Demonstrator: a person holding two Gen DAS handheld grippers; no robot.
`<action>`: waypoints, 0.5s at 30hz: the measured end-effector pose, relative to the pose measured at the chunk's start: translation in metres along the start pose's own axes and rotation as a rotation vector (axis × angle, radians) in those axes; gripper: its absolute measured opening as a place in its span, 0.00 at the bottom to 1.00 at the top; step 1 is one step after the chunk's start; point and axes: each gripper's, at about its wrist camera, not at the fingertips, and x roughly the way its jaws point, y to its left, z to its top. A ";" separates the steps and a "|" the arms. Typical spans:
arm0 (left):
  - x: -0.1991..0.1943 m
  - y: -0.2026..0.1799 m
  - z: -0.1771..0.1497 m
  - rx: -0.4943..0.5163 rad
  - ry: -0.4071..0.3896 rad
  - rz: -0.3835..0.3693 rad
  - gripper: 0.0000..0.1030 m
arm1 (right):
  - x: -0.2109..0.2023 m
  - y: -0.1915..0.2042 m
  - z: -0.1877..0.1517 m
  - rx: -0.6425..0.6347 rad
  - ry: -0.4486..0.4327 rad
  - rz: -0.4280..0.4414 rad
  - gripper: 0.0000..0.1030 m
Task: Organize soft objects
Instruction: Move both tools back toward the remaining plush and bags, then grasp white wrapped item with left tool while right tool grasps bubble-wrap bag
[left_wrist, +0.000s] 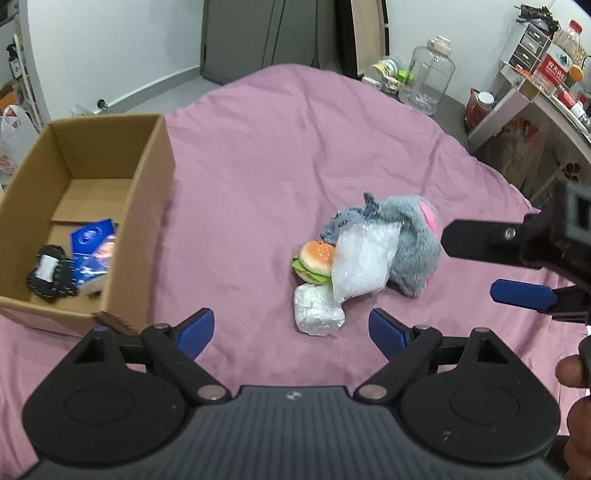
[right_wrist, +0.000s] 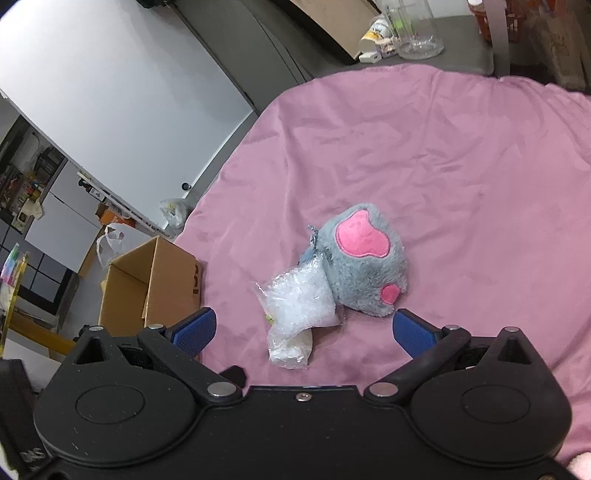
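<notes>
Trouble is most likely at the pile on the pink bed (left_wrist: 266, 166), where four soft things lie touching: one grey plush (left_wrist: 413, 240), one clear bag (left_wrist: 364, 258) draped over it, one toy burger (left_wrist: 314, 260) tucked against the bag, and one white bundle (left_wrist: 317, 312) at the near edge. Closing on the bundle could snag the bag's loose film and drag the burger along, or the slippery plastic could slide out of the pads. The left tongs (left_wrist: 291, 334) hang wide open and empty just short of the bundle; the right tongs (right_wrist: 304, 330) are also spread wide, holding nothing, with bag and bundle ahead of them. With both pairs aimed at one heap, I judge a clash between them possible. One cardboard box (left_wrist: 147, 206) stands well apart at the bed's left, holding one blue packet (left_wrist: 94, 247) and one dark item (left_wrist: 50, 273).
</notes>
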 end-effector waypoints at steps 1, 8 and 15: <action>0.005 0.000 0.000 0.000 0.007 -0.005 0.87 | 0.002 -0.001 0.000 0.002 0.004 -0.003 1.00; 0.037 -0.005 -0.002 -0.008 0.050 -0.045 0.85 | 0.021 -0.002 0.002 0.002 0.010 -0.020 0.94; 0.063 -0.003 -0.004 -0.034 0.063 -0.065 0.80 | 0.042 -0.008 0.006 0.031 0.059 -0.016 0.78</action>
